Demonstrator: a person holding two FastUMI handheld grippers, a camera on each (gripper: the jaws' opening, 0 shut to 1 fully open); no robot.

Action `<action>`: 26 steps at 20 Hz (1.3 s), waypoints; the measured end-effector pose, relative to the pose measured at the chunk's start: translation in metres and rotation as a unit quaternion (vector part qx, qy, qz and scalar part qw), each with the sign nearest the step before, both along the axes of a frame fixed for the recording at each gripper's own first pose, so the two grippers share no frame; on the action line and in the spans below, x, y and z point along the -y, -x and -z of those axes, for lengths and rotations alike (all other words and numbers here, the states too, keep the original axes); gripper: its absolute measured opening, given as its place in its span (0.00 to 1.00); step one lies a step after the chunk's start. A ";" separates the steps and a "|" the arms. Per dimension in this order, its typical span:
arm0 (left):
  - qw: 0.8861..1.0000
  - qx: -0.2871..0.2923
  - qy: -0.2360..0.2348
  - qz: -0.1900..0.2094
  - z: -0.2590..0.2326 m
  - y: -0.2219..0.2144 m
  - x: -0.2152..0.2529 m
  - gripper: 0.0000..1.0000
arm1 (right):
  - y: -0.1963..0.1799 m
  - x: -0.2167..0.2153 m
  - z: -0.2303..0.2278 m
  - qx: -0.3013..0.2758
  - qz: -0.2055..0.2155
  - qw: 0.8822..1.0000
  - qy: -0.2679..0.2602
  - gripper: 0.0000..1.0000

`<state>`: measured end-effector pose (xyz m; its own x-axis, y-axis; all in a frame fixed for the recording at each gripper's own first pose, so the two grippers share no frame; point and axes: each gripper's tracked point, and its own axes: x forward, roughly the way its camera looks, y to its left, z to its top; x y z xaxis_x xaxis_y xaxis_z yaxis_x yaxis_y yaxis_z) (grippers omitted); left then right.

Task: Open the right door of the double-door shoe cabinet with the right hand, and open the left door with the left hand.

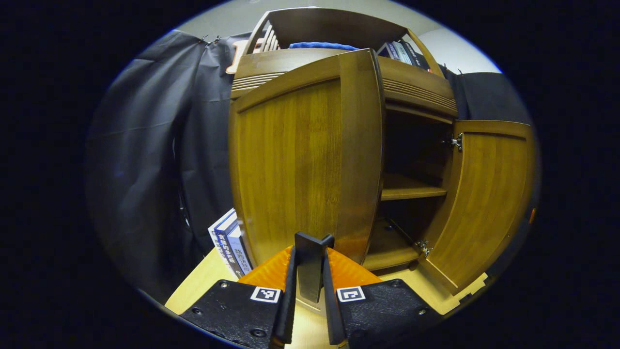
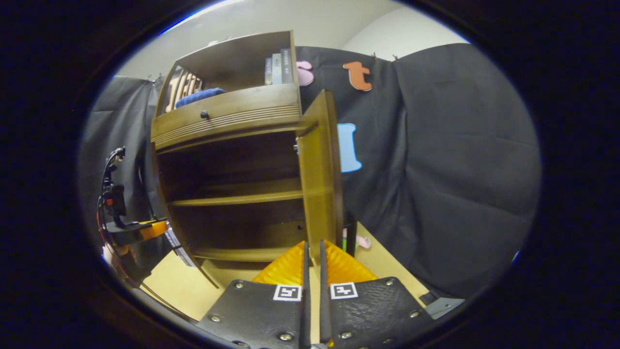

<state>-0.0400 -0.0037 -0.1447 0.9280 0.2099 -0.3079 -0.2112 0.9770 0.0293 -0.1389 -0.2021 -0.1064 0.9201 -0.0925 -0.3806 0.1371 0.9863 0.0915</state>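
The brown wooden shoe cabinet (image 1: 416, 92) stands on a light table. Its left door (image 1: 300, 165) is swung partly out toward me in the left gripper view. My left gripper (image 1: 310, 264) is shut on that door's black handle (image 1: 310, 252), low on its free edge. The right door (image 1: 484, 194) stands wide open. In the right gripper view the right door (image 2: 320, 179) appears edge-on, with my right gripper (image 2: 312, 254) just in front of its lower edge, fingers together and empty. A black handle (image 2: 350, 237) pokes out behind that door. The left gripper (image 2: 138, 230) is at far left.
Inside are bare shelves (image 2: 242, 198) and a drawer (image 2: 227, 116) above, with books (image 2: 278, 65) and a blue cloth (image 2: 198, 97) on top. More books (image 1: 230, 245) lean by the cabinet's left side. Black cloth (image 2: 436, 169) hangs behind. The table edge (image 1: 184, 300) is close.
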 end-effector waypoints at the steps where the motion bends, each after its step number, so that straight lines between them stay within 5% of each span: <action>1: 1.000 0.002 0.002 -0.006 0.000 0.005 -0.004 0.25 | -0.002 -0.007 0.001 -0.002 -0.010 1.000 -0.002 0.07; 4: 1.000 0.003 0.003 -0.021 -0.003 0.021 -0.017 0.28 | -0.006 -0.026 0.005 -0.008 -0.042 0.999 -0.008 0.07; 11: 0.998 -0.003 0.006 -0.068 0.000 0.049 -0.049 0.15 | -0.029 -0.067 0.008 -0.006 -0.106 0.994 -0.021 0.07; 19: 0.993 -0.004 0.016 -0.113 0.002 0.071 -0.082 0.17 | -0.045 -0.087 0.018 -0.014 -0.138 0.990 -0.030 0.07; 20: 0.992 -0.005 0.007 -0.123 0.003 0.070 -0.093 0.09 | -0.047 -0.088 0.020 -0.015 -0.139 0.990 -0.032 0.07; 24: 0.991 0.001 0.017 -0.136 0.000 0.084 -0.108 0.12 | -0.055 -0.099 0.024 -0.016 -0.146 0.988 -0.045 0.07; 26: 0.991 0.000 0.014 -0.130 0.001 0.087 -0.109 0.21 | -0.058 -0.107 0.025 -0.019 -0.154 0.987 -0.048 0.07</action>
<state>-0.1267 0.1051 -0.1454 0.8431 0.4336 -0.3180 -0.4566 0.8897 0.0025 -0.0806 -0.0950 -0.1318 0.8842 0.2276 -0.4080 -0.1628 0.9687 0.1876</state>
